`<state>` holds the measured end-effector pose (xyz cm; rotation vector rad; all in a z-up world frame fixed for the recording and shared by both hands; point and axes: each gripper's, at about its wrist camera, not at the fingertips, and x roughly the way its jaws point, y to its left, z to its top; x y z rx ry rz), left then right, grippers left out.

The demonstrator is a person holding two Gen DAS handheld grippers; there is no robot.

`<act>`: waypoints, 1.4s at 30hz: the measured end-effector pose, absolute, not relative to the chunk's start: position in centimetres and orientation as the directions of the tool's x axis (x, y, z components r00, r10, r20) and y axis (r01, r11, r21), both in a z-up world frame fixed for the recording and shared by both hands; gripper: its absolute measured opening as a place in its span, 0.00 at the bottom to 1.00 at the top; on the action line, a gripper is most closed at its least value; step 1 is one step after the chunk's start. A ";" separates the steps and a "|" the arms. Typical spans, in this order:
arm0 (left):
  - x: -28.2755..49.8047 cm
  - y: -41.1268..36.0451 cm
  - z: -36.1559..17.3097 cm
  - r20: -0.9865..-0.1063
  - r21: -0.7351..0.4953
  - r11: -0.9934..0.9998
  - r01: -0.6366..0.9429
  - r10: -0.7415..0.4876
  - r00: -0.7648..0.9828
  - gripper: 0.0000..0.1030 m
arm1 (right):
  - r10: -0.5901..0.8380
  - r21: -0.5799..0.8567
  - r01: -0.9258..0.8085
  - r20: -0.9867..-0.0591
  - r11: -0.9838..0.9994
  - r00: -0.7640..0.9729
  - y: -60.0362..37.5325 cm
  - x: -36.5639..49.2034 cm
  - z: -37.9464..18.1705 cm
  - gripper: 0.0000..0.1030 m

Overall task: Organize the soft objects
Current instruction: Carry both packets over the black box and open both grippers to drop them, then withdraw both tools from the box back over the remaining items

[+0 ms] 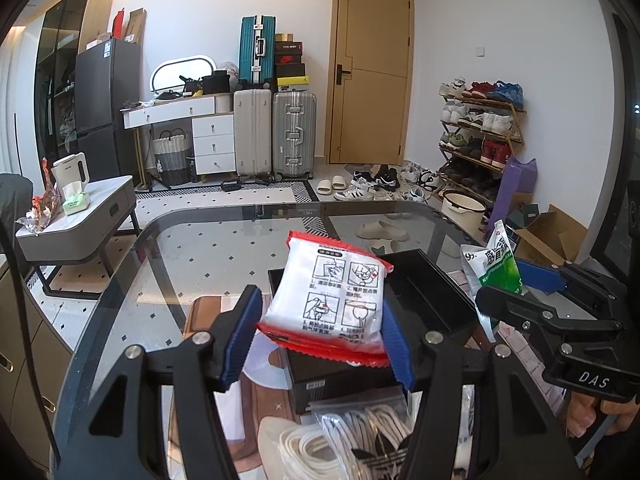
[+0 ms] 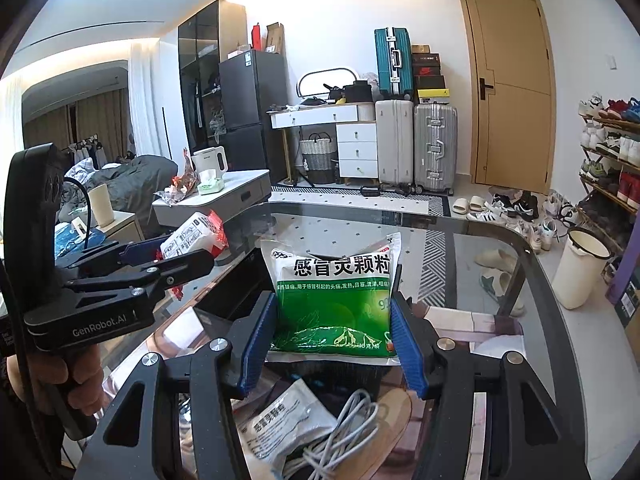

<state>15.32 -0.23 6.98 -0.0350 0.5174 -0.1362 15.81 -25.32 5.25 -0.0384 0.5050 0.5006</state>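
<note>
We carry 2 packets above glass table point(image 1: 168, 248). Left gripper point(image 1: 316, 332) pinches red-white packet point(image 1: 330, 292) by its sides; right gripper point(image 2: 334, 338) clamps green sachet bag point(image 2: 334, 292). Both hang over black box point(image 1: 432, 296), likely drop target.

Glossy plastic pouch point(image 1: 332, 288), glossy green packet point(image 2: 334, 300), smooth reflective glass table point(image 1: 192, 248), matt black box point(image 1: 432, 292)

Two grippers point(image 1: 320, 332); two held packets point(image 1: 330, 294); three suitcases point(image 1: 294, 134); perhaps two cable bundles point(image 2: 340, 432).
</note>
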 end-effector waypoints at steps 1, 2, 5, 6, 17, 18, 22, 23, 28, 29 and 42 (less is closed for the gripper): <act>15.7 -0.2 6.9 -0.491 -0.071 0.990 0.120 -0.139 0.860 0.56 | 0.450 0.086 -0.469 -0.474 0.879 0.757 -25.2 16.3 5.4 0.55; 15.9 -0.2 6.8 -0.492 -0.071 0.990 0.120 -0.139 0.859 0.56 | 0.452 0.087 -0.471 -0.476 0.878 0.755 -25.2 16.5 5.4 0.55; 16.5 -0.1 6.2 -0.497 -0.068 0.991 0.113 -0.132 0.858 0.56 | 0.451 0.084 -0.473 -0.483 0.877 0.750 -24.8 17.3 5.2 0.55; 16.7 -0.1 6.0 -0.499 -0.070 0.991 0.113 -0.133 0.856 0.56 | 0.453 0.084 -0.475 -0.485 0.876 0.748 -24.7 17.5 5.1 0.55; 18.8 -1.0 4.3 -0.531 -0.046 0.991 0.128 -0.133 0.837 0.56 | 0.457 0.065 -0.501 -0.523 0.863 0.719 -23.1 19.6 3.7 0.55; 19.0 -1.1 4.1 -0.533 -0.041 0.991 0.129 -0.131 0.836 0.56 | 0.458 0.064 -0.504 -0.527 0.861 0.716 -23.0 19.8 3.6 0.55; 19.3 -1.2 3.7 -0.545 -0.041 0.990 0.135 -0.135 0.827 0.56 | 0.461 0.055 -0.518 -0.543 0.854 0.702 -22.6 20.1 3.1 0.55; 19.4 -1.2 3.6 -0.548 -0.039 0.990 0.136 -0.136 0.826 0.56 | 0.459 0.051 -0.520 -0.547 0.853 0.700 -22.5 20.2 2.9 0.55; 19.7 -1.3 3.1 -0.563 -0.037 0.989 0.143 -0.139 0.815 0.56 | 0.468 0.058 -0.531 -0.558 0.846 0.685 -22.2 21.1 2.6 0.58; 19.6 -1.1 3.1 -0.566 -0.039 0.988 0.147 -0.143 0.812 0.57 | 0.473 0.061 -0.536 -0.560 0.842 0.680 -22.1 21.3 2.7 0.60; 16.3 1.2 5.6 -0.514 -0.066 0.991 0.118 -0.135 0.847 1.00 | 0.440 0.066 -0.479 -0.519 0.875 0.733 -24.1 19.1 4.1 0.96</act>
